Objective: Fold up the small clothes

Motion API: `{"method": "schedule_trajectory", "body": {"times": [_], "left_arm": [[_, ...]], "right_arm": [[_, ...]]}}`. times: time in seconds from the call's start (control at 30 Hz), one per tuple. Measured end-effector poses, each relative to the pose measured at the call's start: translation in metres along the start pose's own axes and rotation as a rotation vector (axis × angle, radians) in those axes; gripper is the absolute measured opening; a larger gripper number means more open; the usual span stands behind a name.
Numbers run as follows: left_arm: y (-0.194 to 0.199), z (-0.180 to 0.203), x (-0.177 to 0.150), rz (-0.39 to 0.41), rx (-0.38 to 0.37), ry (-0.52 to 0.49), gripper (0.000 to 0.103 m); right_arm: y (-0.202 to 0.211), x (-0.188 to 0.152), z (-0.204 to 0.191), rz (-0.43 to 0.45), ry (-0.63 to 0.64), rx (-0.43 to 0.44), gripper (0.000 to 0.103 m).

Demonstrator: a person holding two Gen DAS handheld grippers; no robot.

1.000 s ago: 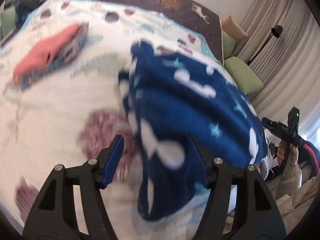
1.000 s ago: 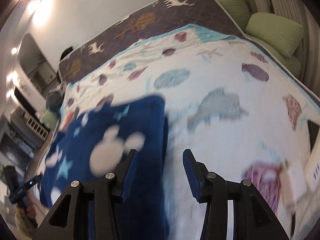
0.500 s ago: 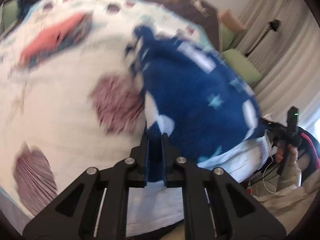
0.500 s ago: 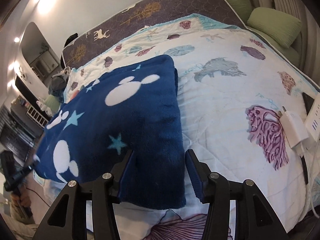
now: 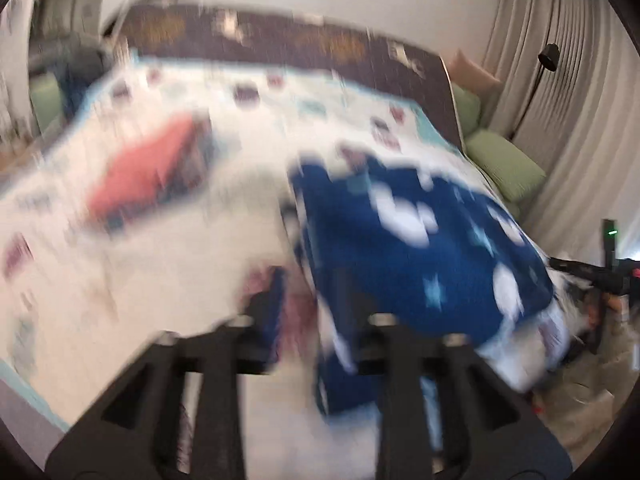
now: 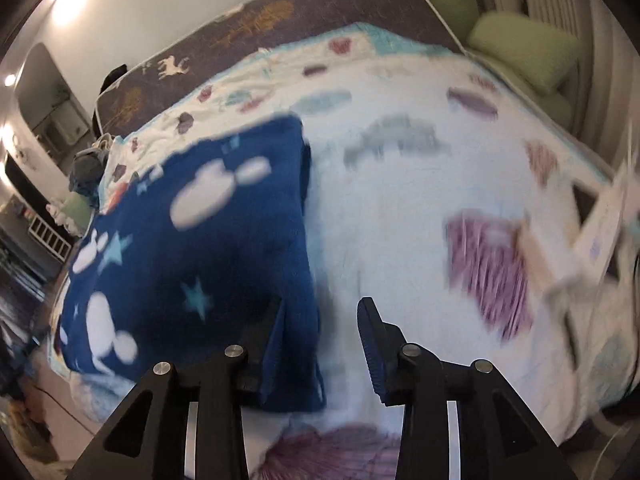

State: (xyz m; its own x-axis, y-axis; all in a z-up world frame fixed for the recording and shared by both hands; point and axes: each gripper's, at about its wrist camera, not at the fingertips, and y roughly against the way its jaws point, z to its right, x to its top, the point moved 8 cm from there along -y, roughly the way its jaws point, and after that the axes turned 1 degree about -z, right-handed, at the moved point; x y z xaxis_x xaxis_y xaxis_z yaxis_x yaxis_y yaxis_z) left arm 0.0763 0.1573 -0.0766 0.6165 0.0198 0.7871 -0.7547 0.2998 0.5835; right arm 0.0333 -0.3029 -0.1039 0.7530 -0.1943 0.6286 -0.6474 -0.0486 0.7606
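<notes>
A dark blue fleece garment (image 5: 424,256) with white mouse shapes and stars lies folded on the white patterned bedspread (image 5: 140,264); it also shows in the right wrist view (image 6: 192,248). My left gripper (image 5: 316,300) is open at the garment's near left corner, jaws apart, holding nothing; the view is blurred. My right gripper (image 6: 322,328) is open at the garment's near right corner, empty. The right gripper also shows far right in the left wrist view (image 5: 600,276).
A folded pink and patterned garment (image 5: 148,168) lies at the left of the bed. Green cushions (image 6: 524,48) and curtains stand at the right. A white charger and papers (image 6: 580,236) lie at the bed's right edge. A dark headboard (image 6: 280,20) runs along the back.
My left gripper was shut on the blue garment's corner half a second ago and has now opened and pulled back. My right gripper stayed open and drew back slightly.
</notes>
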Motion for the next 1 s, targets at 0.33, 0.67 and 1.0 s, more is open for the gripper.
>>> {"method": "schedule_trajectory", "body": {"times": [0.33,0.67,1.0], "left_arm": [[-0.127,0.007,0.07,-0.099,0.038,-0.058,0.065],[-0.175,0.023,0.07,-0.167,-0.002,-0.127,0.013],[-0.199,-0.011,0.074,-0.137,0.07,-0.027,0.012]], "right_arm": [[-0.072,0.118,-0.016,-0.006,0.088,0.028,0.068],[-0.131,0.128,-0.035,-0.045,0.22,0.05,0.008],[-0.145,0.145,0.003,0.038,0.114,-0.083,0.005]]}}
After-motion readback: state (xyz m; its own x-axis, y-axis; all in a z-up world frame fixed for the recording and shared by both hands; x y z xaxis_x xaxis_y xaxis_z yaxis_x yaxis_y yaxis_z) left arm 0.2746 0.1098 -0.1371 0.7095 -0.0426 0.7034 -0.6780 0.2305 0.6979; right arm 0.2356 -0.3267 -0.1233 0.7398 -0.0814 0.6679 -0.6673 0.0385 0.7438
